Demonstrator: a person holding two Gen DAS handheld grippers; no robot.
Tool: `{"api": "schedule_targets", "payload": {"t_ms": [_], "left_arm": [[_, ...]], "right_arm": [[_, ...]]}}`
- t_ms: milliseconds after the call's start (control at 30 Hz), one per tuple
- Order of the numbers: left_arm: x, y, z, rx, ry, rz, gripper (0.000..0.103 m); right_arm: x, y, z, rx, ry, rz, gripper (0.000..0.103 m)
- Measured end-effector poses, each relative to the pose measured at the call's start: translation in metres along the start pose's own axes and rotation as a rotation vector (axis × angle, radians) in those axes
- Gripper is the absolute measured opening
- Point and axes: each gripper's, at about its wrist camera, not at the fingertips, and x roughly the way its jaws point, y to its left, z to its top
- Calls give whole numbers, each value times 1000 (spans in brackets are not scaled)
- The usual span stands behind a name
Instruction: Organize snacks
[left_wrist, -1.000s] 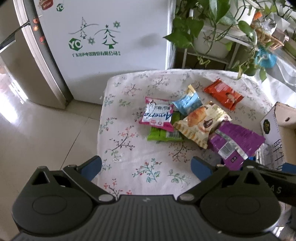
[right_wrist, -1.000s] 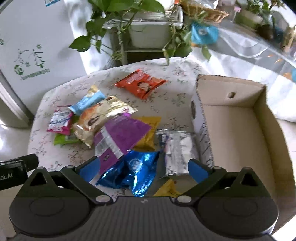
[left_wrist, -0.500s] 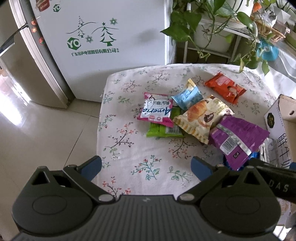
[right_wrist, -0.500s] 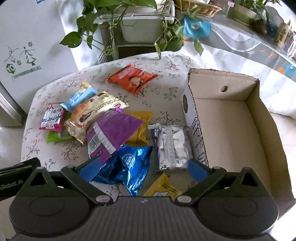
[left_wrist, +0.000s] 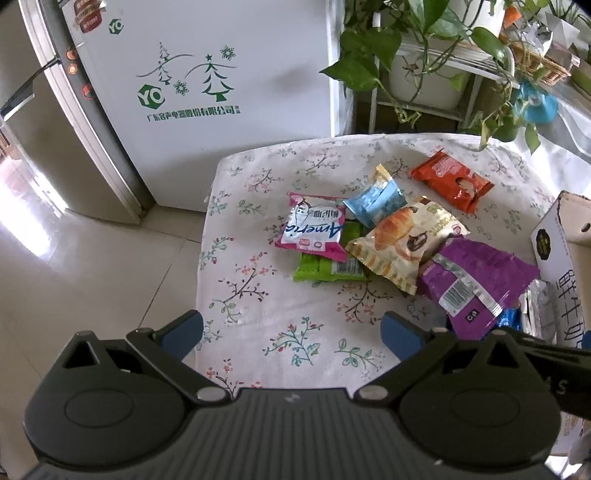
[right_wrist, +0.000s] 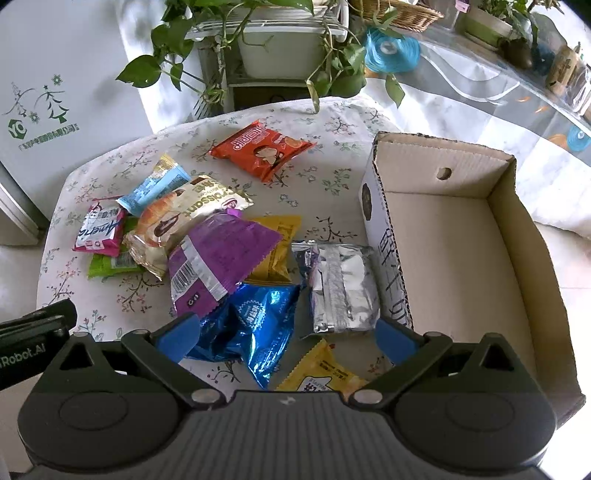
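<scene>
While hovering over table (right_wrist: 325, 110): left gripper (left_wrist: 291, 332) spread, gripping nothing; right gripper (right_wrist: 284, 338) likewise spread. Snack packets (right_wrist: 221, 258) heaped left of cardboard box (right_wrist: 517, 236), beyond both fingertips. Box interior bare.

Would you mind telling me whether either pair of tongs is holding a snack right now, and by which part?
Nothing is held. The left tongs and right tongs are both open above the table, with no packet between them.

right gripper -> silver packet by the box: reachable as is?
Probably yes. The right gripper has its jaws open and empty above the silver packet, which lies flat with nothing on top. The cardboard box wall beside it leaves little room.
</scene>
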Motion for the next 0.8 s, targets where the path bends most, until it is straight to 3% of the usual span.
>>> {"api": "schedule_targets", "payload": {"t_ms": [800], "left_arm": [[-1,-4,-3,24,-19,12,101]], "right_arm": [[-1,3,1,-33,-13,-40,102]]}}
